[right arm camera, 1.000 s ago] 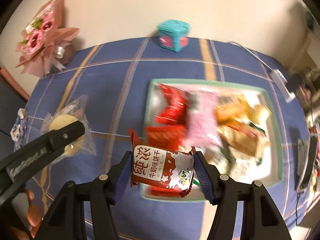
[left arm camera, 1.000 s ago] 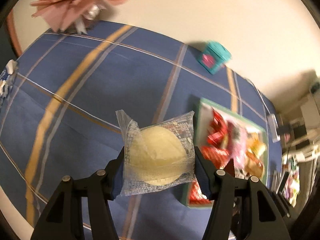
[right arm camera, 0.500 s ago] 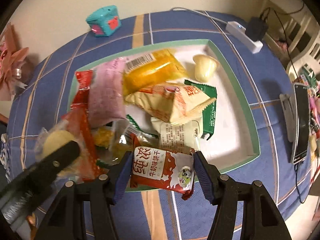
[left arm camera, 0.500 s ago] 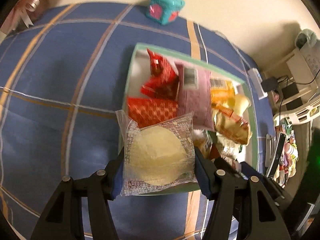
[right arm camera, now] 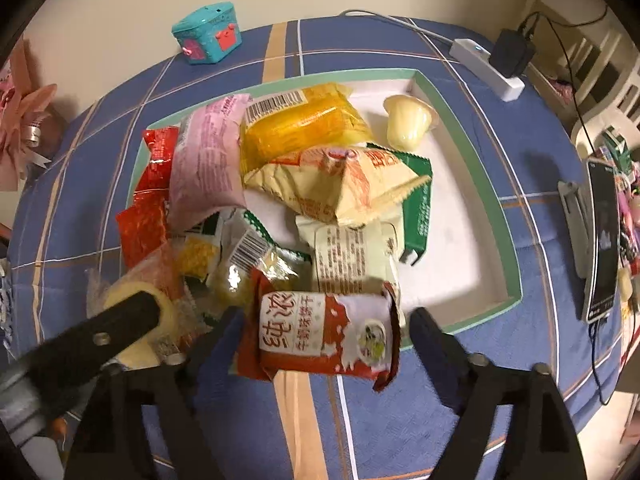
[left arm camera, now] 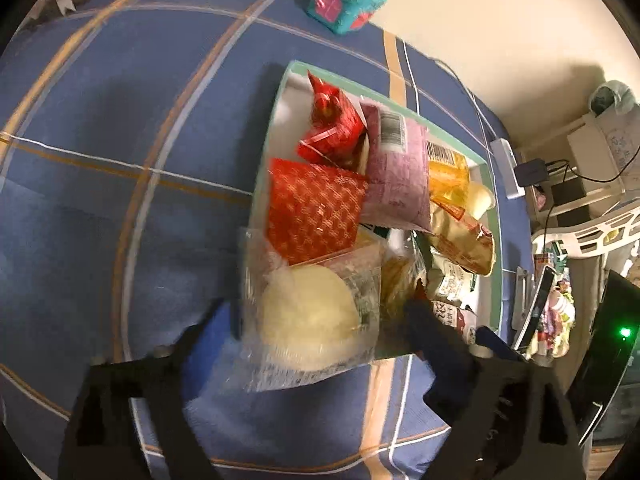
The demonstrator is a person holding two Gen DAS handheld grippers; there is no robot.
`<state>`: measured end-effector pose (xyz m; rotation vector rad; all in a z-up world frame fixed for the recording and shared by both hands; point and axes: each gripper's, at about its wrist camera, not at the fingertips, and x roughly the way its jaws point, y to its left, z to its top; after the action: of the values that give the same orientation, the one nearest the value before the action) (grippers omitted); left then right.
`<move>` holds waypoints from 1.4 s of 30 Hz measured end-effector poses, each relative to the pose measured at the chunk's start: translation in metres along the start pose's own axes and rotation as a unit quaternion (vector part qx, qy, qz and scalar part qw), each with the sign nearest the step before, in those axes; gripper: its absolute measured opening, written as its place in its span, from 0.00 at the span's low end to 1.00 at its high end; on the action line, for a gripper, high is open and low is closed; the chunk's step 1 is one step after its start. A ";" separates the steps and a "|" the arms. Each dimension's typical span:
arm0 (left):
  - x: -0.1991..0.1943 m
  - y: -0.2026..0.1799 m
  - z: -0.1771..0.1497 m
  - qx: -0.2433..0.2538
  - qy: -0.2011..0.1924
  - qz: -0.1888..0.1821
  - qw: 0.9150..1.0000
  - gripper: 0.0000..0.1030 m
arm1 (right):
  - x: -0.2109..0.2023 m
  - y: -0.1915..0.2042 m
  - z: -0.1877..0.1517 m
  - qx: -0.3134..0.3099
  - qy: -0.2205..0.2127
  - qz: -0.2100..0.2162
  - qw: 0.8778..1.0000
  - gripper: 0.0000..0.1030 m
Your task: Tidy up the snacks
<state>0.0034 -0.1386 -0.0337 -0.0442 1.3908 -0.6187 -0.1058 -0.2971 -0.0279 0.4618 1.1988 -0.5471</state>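
My left gripper (left arm camera: pixel 316 328) hangs over the near edge of the green-rimmed white tray (left arm camera: pixel 280 92). Its jaws are opening, and the clear-wrapped pale round bun (left arm camera: pixel 308 320) sits blurred between them with gaps on both sides. My right gripper (right arm camera: pixel 324 332) is beside it at the same edge of the tray (right arm camera: pixel 508 240). Its jaws are also opening, and the red-and-white biscuit packet (right arm camera: pixel 328 332) lies loose between them. In the right wrist view a left finger (right arm camera: pixel 120 320) crosses the bun (right arm camera: pixel 132 300). Several snack packets fill the tray.
A blue plaid cloth (left arm camera: pixel 100 160) covers the round table. A teal box (right arm camera: pixel 208 36) stands at the far edge, a pink bouquet (right arm camera: pixel 20 128) at the left. A power strip (right arm camera: pixel 488 68) and a phone (right arm camera: pixel 604 236) lie to the right of the tray.
Both grippers moved from the cloth to the tray's near edge. Their jaws have spread wide, letting go of the bun and the biscuit packet.
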 end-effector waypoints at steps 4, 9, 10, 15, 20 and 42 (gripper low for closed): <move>-0.021 0.007 -0.011 -0.003 -0.025 -0.001 1.000 0.97 | -0.010 0.000 -0.009 0.008 -0.012 0.012 1.000 1.00; -0.040 0.015 -0.018 0.016 -0.064 0.085 0.994 1.00 | -0.024 0.003 -0.031 0.010 -0.020 0.013 1.000 1.00; -0.043 0.019 -0.021 0.019 -0.065 0.102 0.992 1.00 | -0.027 0.004 -0.035 0.010 -0.021 0.014 1.000 1.00; -0.048 0.034 -0.036 0.030 -0.058 0.161 0.985 1.00 | -0.039 0.007 -0.056 0.011 -0.027 0.020 0.999 1.00; -0.051 0.037 -0.046 0.046 -0.064 0.205 0.976 1.00 | -0.048 0.010 -0.067 0.007 -0.032 0.026 0.999 1.00; -0.065 0.038 -0.059 0.058 -0.079 0.232 0.968 1.00 | -0.074 0.027 -0.082 -0.025 -0.059 0.030 0.998 1.00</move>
<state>-0.0397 -0.0595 -0.0022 0.3126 1.1537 -0.2946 -0.1692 -0.2150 0.0187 0.4157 1.0806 -0.4858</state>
